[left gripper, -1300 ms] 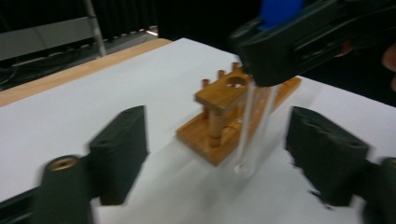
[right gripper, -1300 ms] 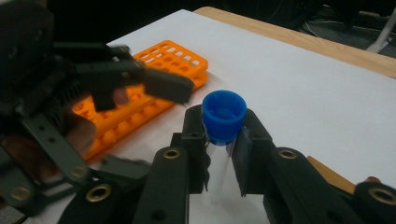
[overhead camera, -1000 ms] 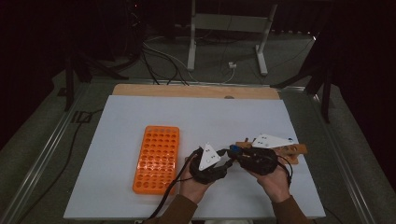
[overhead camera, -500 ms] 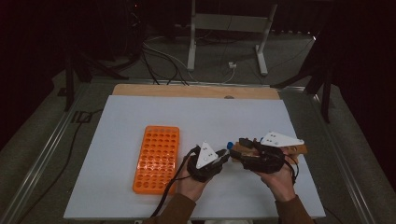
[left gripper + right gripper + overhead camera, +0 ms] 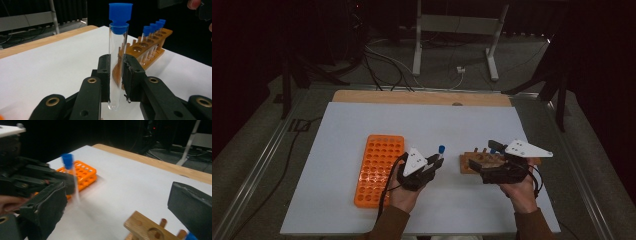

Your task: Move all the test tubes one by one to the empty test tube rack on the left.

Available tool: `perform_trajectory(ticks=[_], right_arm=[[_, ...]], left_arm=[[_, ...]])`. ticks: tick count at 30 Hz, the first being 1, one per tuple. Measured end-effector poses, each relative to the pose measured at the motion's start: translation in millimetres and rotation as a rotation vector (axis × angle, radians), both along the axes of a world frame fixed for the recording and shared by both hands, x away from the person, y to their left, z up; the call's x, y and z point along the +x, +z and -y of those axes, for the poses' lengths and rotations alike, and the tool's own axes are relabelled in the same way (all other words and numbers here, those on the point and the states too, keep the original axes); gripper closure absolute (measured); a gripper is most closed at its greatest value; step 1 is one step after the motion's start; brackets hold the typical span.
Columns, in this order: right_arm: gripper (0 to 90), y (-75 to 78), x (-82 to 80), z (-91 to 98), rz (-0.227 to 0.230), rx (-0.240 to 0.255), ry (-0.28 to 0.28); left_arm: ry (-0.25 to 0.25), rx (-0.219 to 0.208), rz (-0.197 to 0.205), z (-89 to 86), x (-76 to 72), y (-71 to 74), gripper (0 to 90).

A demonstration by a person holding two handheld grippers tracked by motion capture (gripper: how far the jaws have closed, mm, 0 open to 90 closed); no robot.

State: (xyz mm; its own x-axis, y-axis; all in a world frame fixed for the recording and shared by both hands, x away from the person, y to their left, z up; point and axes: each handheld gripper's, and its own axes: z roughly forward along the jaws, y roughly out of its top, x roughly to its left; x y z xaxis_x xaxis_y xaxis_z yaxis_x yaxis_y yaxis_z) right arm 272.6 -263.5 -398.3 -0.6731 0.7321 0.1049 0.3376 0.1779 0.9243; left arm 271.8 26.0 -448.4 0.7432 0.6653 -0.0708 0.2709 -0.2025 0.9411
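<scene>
A clear test tube (image 5: 117,57) with a blue cap (image 5: 441,149) stands upright between the pads of my left gripper (image 5: 117,72), which is shut on its lower part. From above, the left gripper (image 5: 432,162) sits just right of the orange tube rack (image 5: 379,167). My right gripper (image 5: 477,170) hovers by the wooden rack (image 5: 477,161). Its jaws have just been opening and stand wide apart with nothing between them (image 5: 120,205). The wooden rack (image 5: 150,47) holds several blue-capped tubes. The held tube (image 5: 71,172) looks blurred in the right gripper view.
The orange rack (image 5: 82,173) has many empty holes. The white tabletop (image 5: 422,125) ends in a wooden strip (image 5: 422,97) at the far edge. Cables and a stand's metal legs (image 5: 457,45) lie on the dark floor beyond.
The two hands, close together a second ago, have drawn apart. The right gripper's jaws opened and it moved right. The left gripper shifted left with the tube in it.
</scene>
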Motion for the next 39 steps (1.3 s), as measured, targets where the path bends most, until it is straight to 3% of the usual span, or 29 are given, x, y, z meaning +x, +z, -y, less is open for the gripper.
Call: perform_trajectory(ticks=[9,22,28,39], right_arm=[[0.0,-1.7,2.2,15.5,0.010,0.015,-0.046],[0.0,-2.3,2.3,22.1,0.009,0.023,-0.069],[0.0,-2.6,2.6,24.4,0.010,0.029,-0.075],[0.0,-4.2,2.9,26.2,0.009,0.036,-0.078]], left_arm=[[0.038,-0.008,-0.003,-33.5,-4.6,-0.6,78.1],[0.103,-0.015,-0.018,-76.0,-11.0,-4.5,78.0],[0.164,-0.023,-0.012,-92.2,0.5,-5.9,78.0],[0.235,-0.042,0.026,-96.5,34.8,-3.0,78.0]])
